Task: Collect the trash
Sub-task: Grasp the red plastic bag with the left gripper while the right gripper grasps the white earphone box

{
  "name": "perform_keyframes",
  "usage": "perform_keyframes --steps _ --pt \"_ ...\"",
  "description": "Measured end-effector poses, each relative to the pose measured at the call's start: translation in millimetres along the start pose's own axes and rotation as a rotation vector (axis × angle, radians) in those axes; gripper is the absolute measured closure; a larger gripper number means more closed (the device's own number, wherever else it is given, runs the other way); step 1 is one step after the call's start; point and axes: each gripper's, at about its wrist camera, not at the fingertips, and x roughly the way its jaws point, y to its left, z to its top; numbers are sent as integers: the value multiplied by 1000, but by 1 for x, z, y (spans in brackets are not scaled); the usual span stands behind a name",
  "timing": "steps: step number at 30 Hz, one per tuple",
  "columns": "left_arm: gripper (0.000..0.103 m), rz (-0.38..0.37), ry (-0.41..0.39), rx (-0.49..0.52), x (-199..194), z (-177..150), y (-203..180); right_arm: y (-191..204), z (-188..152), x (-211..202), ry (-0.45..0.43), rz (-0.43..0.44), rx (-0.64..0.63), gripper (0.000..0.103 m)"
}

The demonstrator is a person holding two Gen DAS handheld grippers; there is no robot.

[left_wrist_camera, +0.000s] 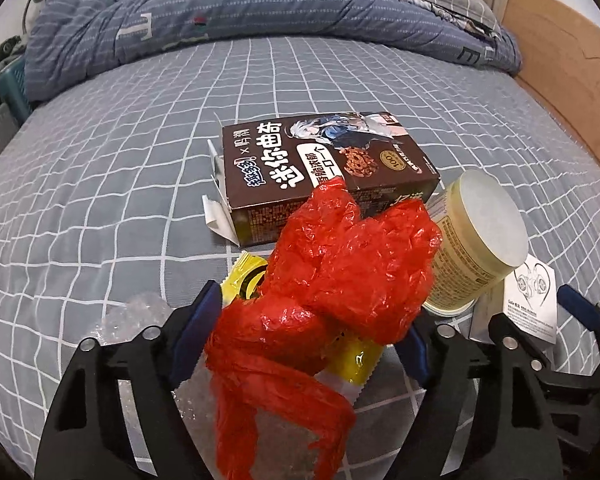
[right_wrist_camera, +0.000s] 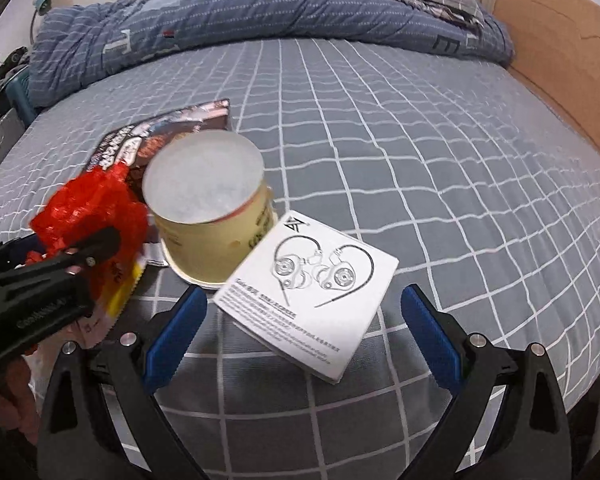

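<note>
Poised over a grey checked bedsheet: left gripper, jaws apart, straddling a crumpled red plastic bag trailing toward 12 o'clock; right gripper, jaws apart and empty, nearer a white earphone leaflet angled toward 1 o'clock.

Red bag is showing thin crinkled plastic film, glossy with bright glints; at its 7 o'clock a yellow wrapper is shining as slick foil-like plastic, and clear bubble wrap is lying dull and pebbled. Brown box is reading as printed cardboard with a faint sheen, the cream cup as smooth paper-like wall under a frosted matt lid, the white booklet at its 4 o'clock as matt paper. Bedsheet is looking like soft matt woven cloth, the bed frame like smooth unvarnished wood, and the gripper fingers are carrying ribbed blue rubbery pads on matt black plastic with shiny metal pins.
</note>
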Motion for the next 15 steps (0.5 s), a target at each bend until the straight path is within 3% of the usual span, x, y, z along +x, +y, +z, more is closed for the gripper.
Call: perform_keyframes --steps 4,8,15 --pt "36 9 0 -6 1 -3 2 -3 0 0 7 11 15 10" --pt "41 16 0 -6 2 -5 3 -3 -1 3 26 22 13 20" --pt "49 16 -10 -12 0 -6 4 -3 -2 3 31 29 10 22"
